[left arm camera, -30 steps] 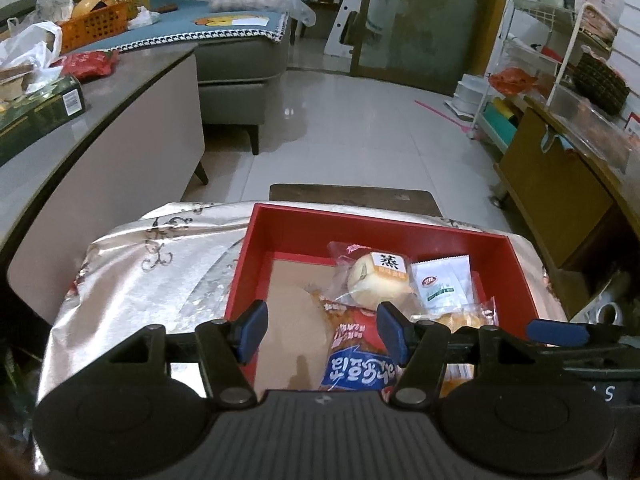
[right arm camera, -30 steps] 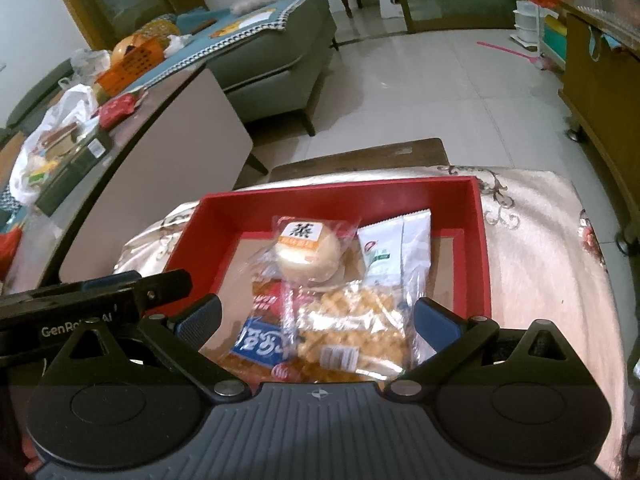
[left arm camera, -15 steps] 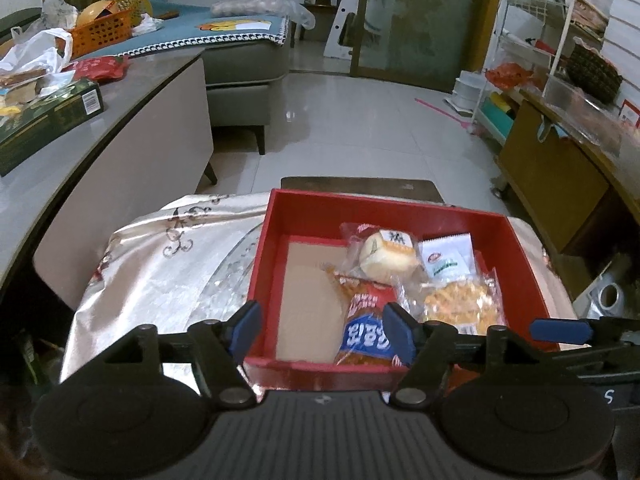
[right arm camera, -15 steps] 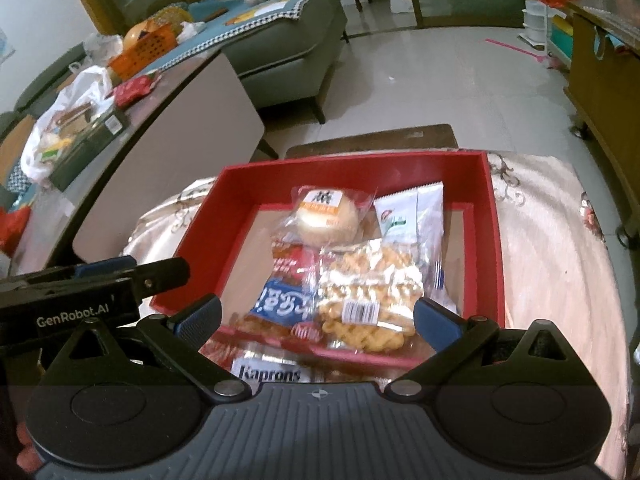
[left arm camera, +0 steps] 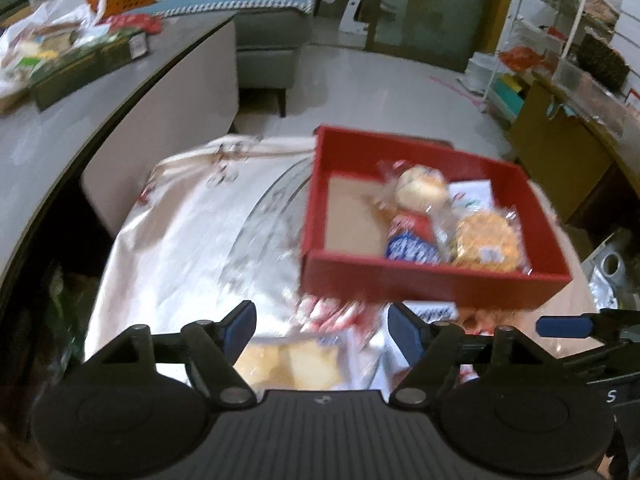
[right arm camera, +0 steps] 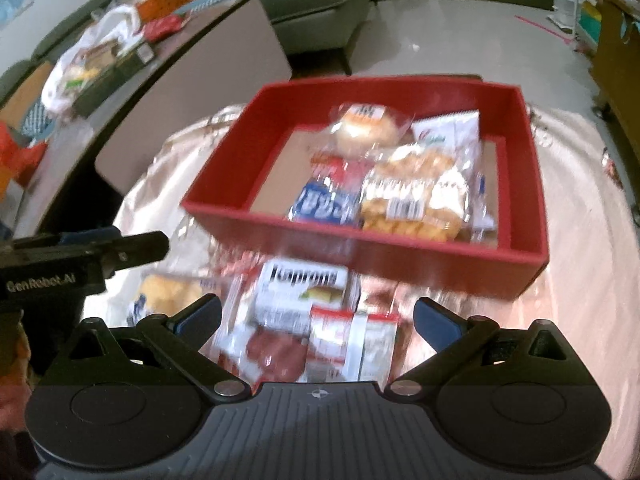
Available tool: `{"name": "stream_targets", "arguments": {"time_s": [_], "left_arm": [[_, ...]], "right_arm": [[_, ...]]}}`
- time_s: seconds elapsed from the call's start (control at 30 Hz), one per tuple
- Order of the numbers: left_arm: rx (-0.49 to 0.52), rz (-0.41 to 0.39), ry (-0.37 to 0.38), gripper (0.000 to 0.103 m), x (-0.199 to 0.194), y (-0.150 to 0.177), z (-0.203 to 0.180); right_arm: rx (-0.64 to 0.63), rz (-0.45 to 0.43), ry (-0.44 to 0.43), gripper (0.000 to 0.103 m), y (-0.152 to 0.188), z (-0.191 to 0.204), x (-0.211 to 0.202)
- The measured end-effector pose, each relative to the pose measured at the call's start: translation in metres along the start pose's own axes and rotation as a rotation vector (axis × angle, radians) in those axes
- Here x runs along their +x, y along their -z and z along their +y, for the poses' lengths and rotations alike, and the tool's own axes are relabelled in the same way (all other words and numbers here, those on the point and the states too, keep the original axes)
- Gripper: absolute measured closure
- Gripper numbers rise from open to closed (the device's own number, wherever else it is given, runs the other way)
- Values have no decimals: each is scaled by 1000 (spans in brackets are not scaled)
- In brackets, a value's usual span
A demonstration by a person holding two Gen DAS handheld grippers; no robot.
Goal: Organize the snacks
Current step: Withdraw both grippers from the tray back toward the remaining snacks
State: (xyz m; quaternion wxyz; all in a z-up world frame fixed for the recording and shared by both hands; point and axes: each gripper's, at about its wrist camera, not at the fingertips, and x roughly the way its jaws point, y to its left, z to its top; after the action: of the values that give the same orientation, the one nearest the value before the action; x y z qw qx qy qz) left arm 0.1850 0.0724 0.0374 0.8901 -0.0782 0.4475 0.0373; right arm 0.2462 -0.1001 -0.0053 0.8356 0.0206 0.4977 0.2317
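A red box [left arm camera: 436, 280] [right arm camera: 524, 152] on the cloth-covered table holds a round bun [right arm camera: 362, 128], a blue-and-red packet [right arm camera: 324, 204], a waffle pack [right arm camera: 412, 196] and a white packet [right arm camera: 452, 132]. Loose snacks lie in front of the box: a yellow cake pack [left arm camera: 292, 364] [right arm camera: 168, 294], a white Kaprons pack [right arm camera: 300, 292] and red-and-white packets [right arm camera: 348, 340]. My left gripper [left arm camera: 322, 332] is open and empty above the cake pack. My right gripper [right arm camera: 316, 318] is open and empty above the loose packets. Both views are blurred.
A grey counter [left arm camera: 100, 92] with a green box and bags runs along the left. A sofa [left arm camera: 264, 36] stands behind it. A wooden cabinet [left arm camera: 560, 152] and a wire rack stand at the right. The shiny tablecloth [left arm camera: 184, 232] lies left of the box.
Both grippers have drawn back from over the red box toward the table's near side. The loose snacks in front of the box have come into view. Both stay open.
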Motion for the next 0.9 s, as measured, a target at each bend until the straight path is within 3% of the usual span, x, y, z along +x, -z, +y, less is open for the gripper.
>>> {"name": "stream_targets", "arguments": {"time_s": [0.33, 0.47, 0.53, 0.63, 0.77, 0.9], "left_arm": [[-60, 92, -60, 36, 10, 29, 32], [-92, 88, -18, 36, 8, 27, 40], [-65, 78, 53, 36, 7, 15, 39], [88, 92, 167, 34, 9, -7, 30], [389, 121, 131, 31, 18, -19, 13], [553, 177, 183, 31, 37, -15, 7]], "right_arm": [[-47, 73, 5, 0, 29, 9, 4], [-45, 87, 7, 0, 31, 7, 4], [-41, 88, 4, 0, 30, 5, 4], [-26, 84, -11, 0, 29, 4, 1], [-29, 75, -32, 0, 29, 5, -4], [-12, 85, -38, 0, 28, 1, -2]]}}
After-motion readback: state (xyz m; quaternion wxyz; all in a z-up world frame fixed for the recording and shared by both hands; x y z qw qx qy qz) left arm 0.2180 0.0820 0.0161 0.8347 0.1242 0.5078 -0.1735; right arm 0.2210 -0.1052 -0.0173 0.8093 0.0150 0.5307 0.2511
